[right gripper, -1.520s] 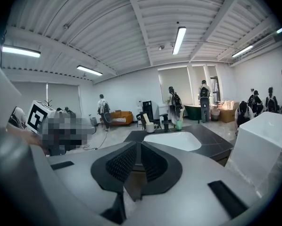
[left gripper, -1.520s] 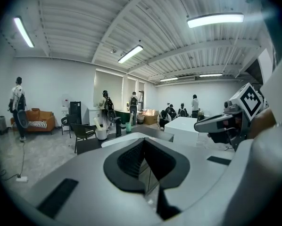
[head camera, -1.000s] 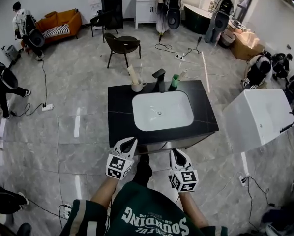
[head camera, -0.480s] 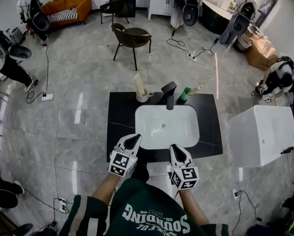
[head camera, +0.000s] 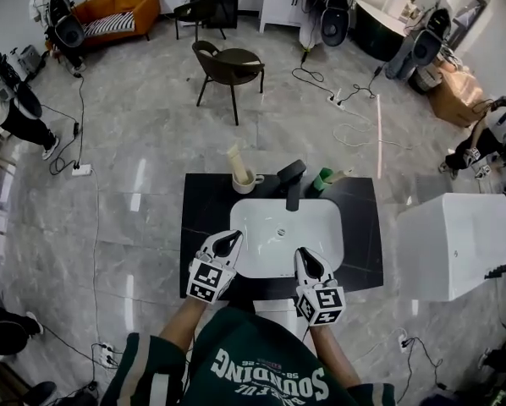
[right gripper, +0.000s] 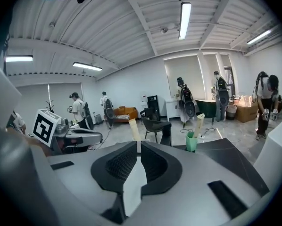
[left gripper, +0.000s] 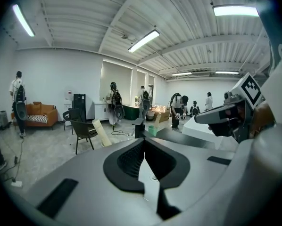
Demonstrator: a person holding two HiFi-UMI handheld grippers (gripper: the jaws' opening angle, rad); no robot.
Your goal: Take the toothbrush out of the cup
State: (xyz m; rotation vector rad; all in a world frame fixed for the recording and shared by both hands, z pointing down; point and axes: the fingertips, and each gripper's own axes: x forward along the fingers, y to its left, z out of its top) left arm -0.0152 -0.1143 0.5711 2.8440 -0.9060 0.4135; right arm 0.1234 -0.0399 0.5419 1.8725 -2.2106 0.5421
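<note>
At the far edge of the tabletop (head camera: pixel 200 227), the toothbrush (head camera: pixel 339 174) stands in the green cup (head camera: pixel 321 181).
The left hand-held gripper (head camera: pixel 228 242) and right hand-held gripper (head camera: pixel 305 257), over the near edge, have their jaws pressed together, holding nothing.

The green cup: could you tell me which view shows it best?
The right gripper view: the green cup stands largest, side-on, unblocked. The head view shows it small from above; the left gripper view, only a green speck.
</note>
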